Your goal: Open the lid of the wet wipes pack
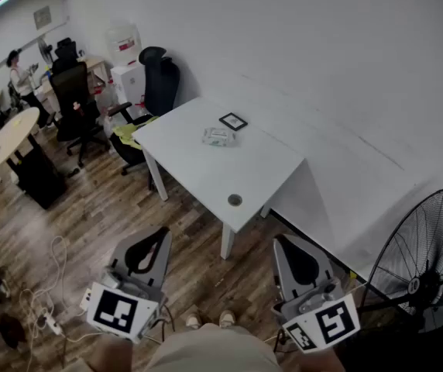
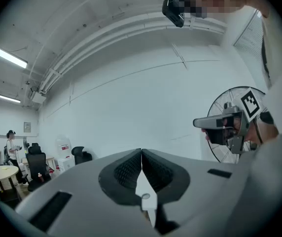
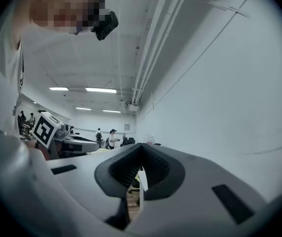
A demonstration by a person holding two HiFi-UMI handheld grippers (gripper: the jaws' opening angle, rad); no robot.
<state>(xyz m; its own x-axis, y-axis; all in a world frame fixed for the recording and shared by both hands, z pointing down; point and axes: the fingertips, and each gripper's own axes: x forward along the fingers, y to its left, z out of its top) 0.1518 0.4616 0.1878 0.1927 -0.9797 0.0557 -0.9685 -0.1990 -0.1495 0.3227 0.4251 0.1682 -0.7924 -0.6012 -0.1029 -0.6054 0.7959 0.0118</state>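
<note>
The wet wipes pack (image 1: 218, 136) lies flat on the far part of a white table (image 1: 245, 180), well ahead of both grippers. My left gripper (image 1: 164, 231) is held low at the lower left of the head view, its jaws shut with nothing between them. My right gripper (image 1: 279, 239) hangs at the lower right, also shut and empty. In the left gripper view the left gripper (image 2: 141, 152) points level at a white wall, and the right gripper (image 2: 200, 123) shows at its right. In the right gripper view the right gripper (image 3: 141, 146) faces down the room; the pack is not seen there.
A black-framed marker card (image 1: 233, 121) lies beside the pack, and a round cable hole (image 1: 235, 200) sits near the table's front. A floor fan (image 1: 430, 254) stands at the right. Office chairs (image 1: 159, 80), a round table (image 1: 8, 136) and cables (image 1: 47, 316) are at the left.
</note>
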